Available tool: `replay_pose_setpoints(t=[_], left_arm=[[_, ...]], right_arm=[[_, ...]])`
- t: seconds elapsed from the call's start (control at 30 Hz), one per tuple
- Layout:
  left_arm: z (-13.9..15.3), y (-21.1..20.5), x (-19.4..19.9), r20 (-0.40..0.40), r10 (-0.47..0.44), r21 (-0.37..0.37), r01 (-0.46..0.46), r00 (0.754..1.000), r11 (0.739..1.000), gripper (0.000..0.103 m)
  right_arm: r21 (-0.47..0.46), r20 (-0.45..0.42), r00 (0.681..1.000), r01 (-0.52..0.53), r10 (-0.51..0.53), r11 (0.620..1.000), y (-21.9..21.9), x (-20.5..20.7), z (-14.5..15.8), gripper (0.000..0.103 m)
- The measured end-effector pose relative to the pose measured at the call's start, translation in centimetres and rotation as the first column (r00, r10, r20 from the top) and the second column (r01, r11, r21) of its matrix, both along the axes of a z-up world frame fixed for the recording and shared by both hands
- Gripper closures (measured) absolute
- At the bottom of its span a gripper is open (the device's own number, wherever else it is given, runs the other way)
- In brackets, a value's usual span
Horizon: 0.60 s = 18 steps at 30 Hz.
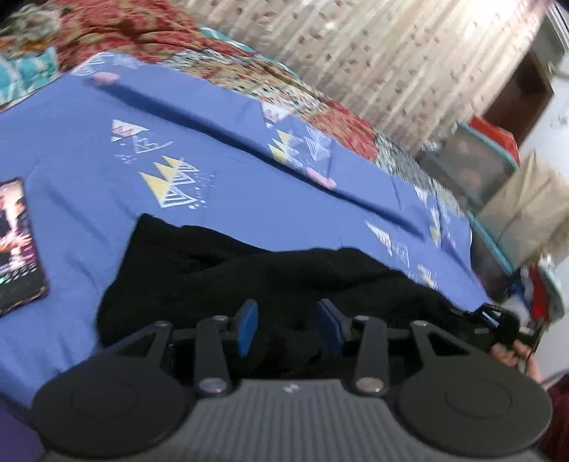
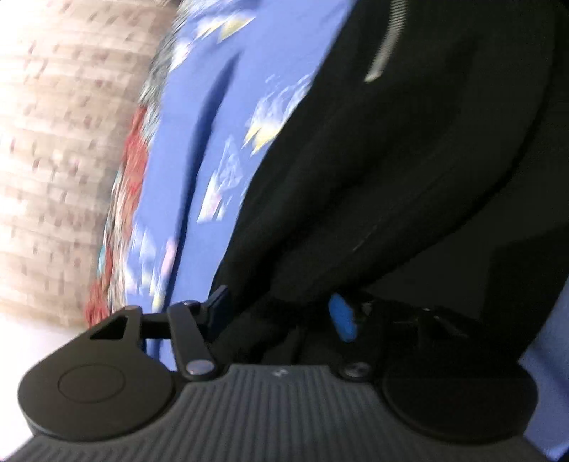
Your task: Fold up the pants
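Curtain [image 1: 409, 60], pale with small reddish marks, hangs behind the far side of the bed. Bed sheet [image 1: 89, 220], blue with white and yellow triangle prints, covers the bed; a long dark crease runs across it toward the far edge. Patterned red blanket [image 1: 135, 32] lies bunched along the sheet's far edge. Pants [image 1: 220, 284], black, lie crumpled at the near edge of the sheet, spreading toward its near right corner; in the right wrist view the same pants [image 2: 409, 177] fill the right half of the picture, with a pale ribbed strip near the top. Dark printed rectangle [image 1: 17, 245], flat on the sheet by its left edge, well apart from the pants. Left gripper [image 1: 286, 328]: blue pads [image 1: 249, 325] stand a narrow way apart over the black cloth, not pressing on it. Right gripper [image 2: 281, 312]: one blue pad [image 2: 342, 316] shows amid a gathered fold of the pants; the picture is blurred, so whether cloth is pinched cannot be told, though the fingers are drawn together.
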<state>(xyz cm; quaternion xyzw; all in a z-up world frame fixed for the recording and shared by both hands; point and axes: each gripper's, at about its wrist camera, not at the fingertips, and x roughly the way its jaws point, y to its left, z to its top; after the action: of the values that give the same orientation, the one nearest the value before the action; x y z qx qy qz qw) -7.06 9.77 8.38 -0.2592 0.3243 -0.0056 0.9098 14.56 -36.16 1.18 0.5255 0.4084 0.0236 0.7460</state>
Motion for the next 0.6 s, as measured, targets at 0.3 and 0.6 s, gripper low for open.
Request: replay_pose_setpoints(t=[0.3, 0.6], left_arm=[[-3.0, 0.9, -0.1, -0.123, 0.026, -0.010, -0.027, 0.992, 1.000, 0.065], [0.2, -1.3, 0.3, -0.027, -0.023, 0.018, 0.023, 0.999, 1.000, 0.060]], right_arm=[[-0.372, 0.125, 0.973, -0.134, 0.192, 0.919, -5.7, -9.2, 6.9, 0.091], [-0.425, 0.203, 0.820, -0.419, 0.536, 0.802, 0.2, -14.0, 7.8, 0.061]])
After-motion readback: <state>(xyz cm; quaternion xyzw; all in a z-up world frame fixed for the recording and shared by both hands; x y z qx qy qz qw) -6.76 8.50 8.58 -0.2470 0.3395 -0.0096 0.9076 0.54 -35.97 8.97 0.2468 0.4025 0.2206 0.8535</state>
